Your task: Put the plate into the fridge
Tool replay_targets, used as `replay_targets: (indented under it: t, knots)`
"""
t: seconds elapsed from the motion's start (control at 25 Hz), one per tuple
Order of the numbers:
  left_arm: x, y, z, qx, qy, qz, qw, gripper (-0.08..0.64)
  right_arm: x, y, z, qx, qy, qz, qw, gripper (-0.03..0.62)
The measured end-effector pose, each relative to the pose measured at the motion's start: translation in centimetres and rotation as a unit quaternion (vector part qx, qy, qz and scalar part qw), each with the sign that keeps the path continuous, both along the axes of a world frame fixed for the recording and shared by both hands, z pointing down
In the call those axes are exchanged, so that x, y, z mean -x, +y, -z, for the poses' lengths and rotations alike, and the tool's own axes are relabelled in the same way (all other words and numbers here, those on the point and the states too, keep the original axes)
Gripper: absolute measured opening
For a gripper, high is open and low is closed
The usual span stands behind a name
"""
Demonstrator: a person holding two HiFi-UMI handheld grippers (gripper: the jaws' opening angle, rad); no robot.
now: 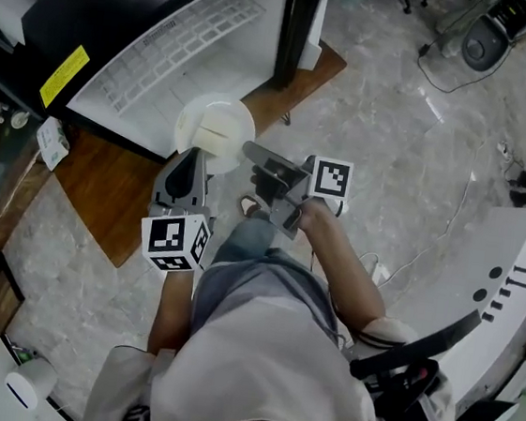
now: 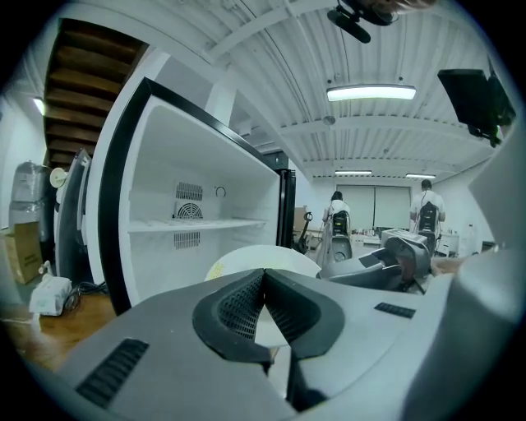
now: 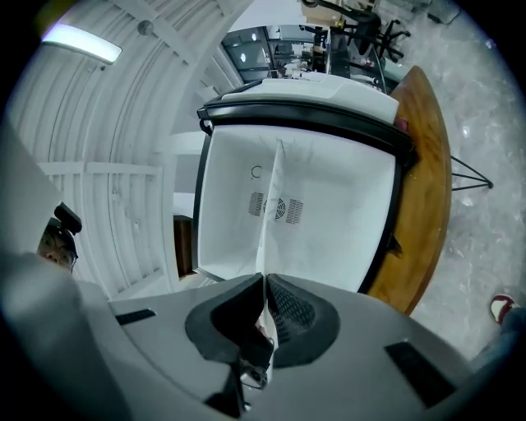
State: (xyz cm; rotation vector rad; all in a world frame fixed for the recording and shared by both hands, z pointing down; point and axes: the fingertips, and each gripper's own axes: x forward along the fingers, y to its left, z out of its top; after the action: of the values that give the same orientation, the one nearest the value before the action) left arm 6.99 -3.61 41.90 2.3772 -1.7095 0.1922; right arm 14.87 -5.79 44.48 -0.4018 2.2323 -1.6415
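Note:
A white plate [image 1: 214,128] hangs in front of the open fridge [image 1: 168,52]. My right gripper [image 1: 249,149] comes in from the right and is shut on its rim. In the right gripper view the plate [image 3: 273,205] shows edge-on, rising straight out of the closed pads of the right gripper [image 3: 265,284]. My left gripper [image 1: 194,156] points up at the plate's near edge with its jaws shut. In the left gripper view the plate [image 2: 263,259] lies as a flat disc just beyond the left gripper [image 2: 263,279]; whether they touch I cannot tell. The white fridge interior [image 2: 189,238] has one shelf [image 2: 197,223].
The fridge stands on a wooden platform [image 1: 105,187] above a marble floor. Its black door frame [image 2: 115,205] runs down the left of the opening. Cables [image 1: 429,243] trail across the floor, and a white machine [image 1: 508,299] stands at the right. Two people [image 2: 427,214] stand far off.

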Motion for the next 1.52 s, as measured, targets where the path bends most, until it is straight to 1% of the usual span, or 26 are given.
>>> replay_targets:
  t: [0.12, 0.28, 0.4, 0.52, 0.68, 0.8, 0.88, 1.08, 1.36, 1.44, 1.52]
  knots:
    - [-0.8, -2.1, 1.7, -0.015, 0.006, 0.016, 0.9997, 0.018, -0.7, -2.3, 2.0, -0.010, -0.005, 0.013, 1.000, 0.025]
    - [-4.4, -9.9, 4.4, -0.021, 0.020, 0.030, 0.9991, 0.020, -4.0, -10.5, 4.6, -0.018, -0.013, 0.033, 0.999, 0.025]
    - [-6.4, -13.2, 6.0, -0.027, 0.031, 0.035, 0.9985, 0.020, -5.3, -14.4, 6.0, -0.015, -0.024, 0.043, 0.999, 0.025]
    - [-7.3, -14.8, 7.0, -0.035, 0.044, 0.031, 0.9979, 0.020, -5.3, -16.5, 6.6, -0.013, -0.031, 0.050, 0.998, 0.025]
    - [-7.9, -17.2, 8.0, -0.046, 0.049, 0.029, 0.9973, 0.020, -4.8, -19.4, 7.0, -0.010, -0.047, 0.061, 0.997, 0.025]
    - [-7.7, -18.6, 8.6, -0.055, 0.040, 0.037, 0.9970, 0.020, -4.3, -21.2, 7.5, -0.011, -0.053, 0.069, 0.996, 0.025]
    - [-7.3, -18.8, 8.8, -0.056, 0.032, 0.046, 0.9968, 0.020, -3.8, -21.8, 7.7, -0.001, -0.057, 0.070, 0.996, 0.025]
    - [-5.9, -18.8, 8.9, -0.056, 0.016, 0.072, 0.9957, 0.019, -2.3, -23.4, 7.5, 0.053, -0.063, 0.062, 0.995, 0.025]
    - [-6.0, -20.1, 6.6, -0.052, -0.016, 0.092, 0.9942, 0.019, 0.1, -25.1, 6.8, 0.122, -0.067, 0.061, 0.988, 0.025]
    - [-6.0, -20.9, 6.1, -0.050, -0.011, 0.099, 0.9938, 0.020, 0.8, -25.6, 6.9, 0.128, -0.062, 0.063, 0.988, 0.025]
    - [-6.2, -21.6, 5.6, -0.048, 0.003, 0.106, 0.9932, 0.020, 1.0, -26.1, 6.9, 0.119, -0.043, 0.067, 0.990, 0.023]
